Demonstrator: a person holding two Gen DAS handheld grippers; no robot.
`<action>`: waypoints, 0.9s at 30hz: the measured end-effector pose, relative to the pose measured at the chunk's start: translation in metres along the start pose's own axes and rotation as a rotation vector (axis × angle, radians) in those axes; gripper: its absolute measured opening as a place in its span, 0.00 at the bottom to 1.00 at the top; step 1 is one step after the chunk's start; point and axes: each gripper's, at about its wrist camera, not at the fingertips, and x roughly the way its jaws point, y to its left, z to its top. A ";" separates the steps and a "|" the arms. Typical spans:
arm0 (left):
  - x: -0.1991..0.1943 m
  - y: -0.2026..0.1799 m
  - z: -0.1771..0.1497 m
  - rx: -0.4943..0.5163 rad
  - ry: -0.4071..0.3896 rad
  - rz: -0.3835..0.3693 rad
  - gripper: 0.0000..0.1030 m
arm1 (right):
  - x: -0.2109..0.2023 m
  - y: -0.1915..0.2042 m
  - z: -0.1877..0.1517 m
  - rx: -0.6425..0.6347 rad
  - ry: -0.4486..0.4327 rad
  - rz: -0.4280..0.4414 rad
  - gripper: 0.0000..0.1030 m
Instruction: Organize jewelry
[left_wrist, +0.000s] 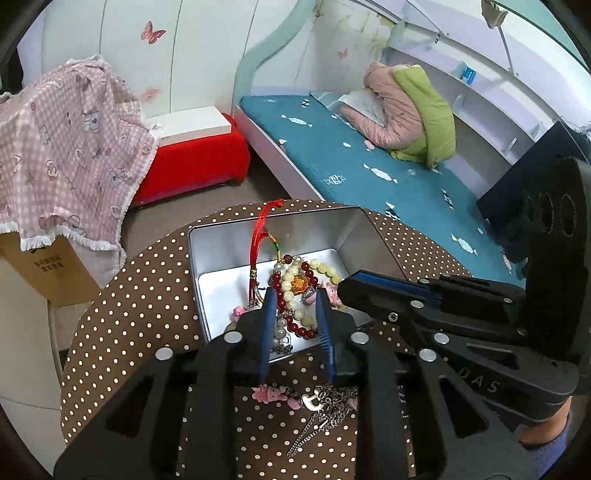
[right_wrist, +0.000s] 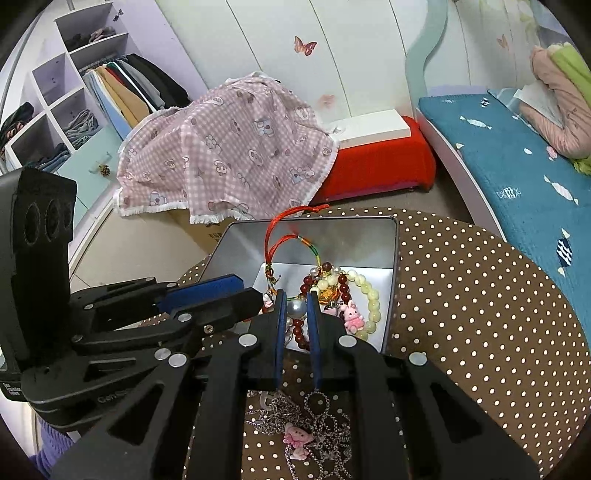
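Observation:
A silver metal tin (left_wrist: 229, 240) (right_wrist: 243, 251) stands on the polka-dot table and holds several bracelets: dark red beads (left_wrist: 306, 332), pale yellow beads (right_wrist: 373, 302), white pearls (left_wrist: 286, 284) and red cords (right_wrist: 284, 221). My left gripper (left_wrist: 294, 295) hangs over the tin's near edge, jaws a narrow gap apart around the bead pile. My right gripper (right_wrist: 295, 295) is shut on a big pearl of a pearl bracelet (right_wrist: 295, 308) just above the tin. Silver chains with pink charms (left_wrist: 317, 406) (right_wrist: 299, 435) lie on the table below both grippers.
The brown polka-dot tabletop (right_wrist: 480, 332) is round, with its edge close behind the tin. Beyond it are a bed with a teal cover (left_wrist: 369, 166), a red stool (left_wrist: 192, 162) and a cardboard box under a pink checked cloth (left_wrist: 62, 147).

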 end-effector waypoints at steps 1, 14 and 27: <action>-0.002 0.001 0.000 0.000 -0.003 0.002 0.26 | 0.000 0.000 0.000 0.004 0.000 0.002 0.13; -0.083 0.006 -0.037 0.041 -0.182 0.150 0.73 | -0.051 0.022 -0.022 -0.079 -0.079 -0.040 0.30; -0.112 0.018 -0.139 0.001 -0.182 0.292 0.77 | -0.077 0.029 -0.099 -0.120 -0.081 -0.159 0.48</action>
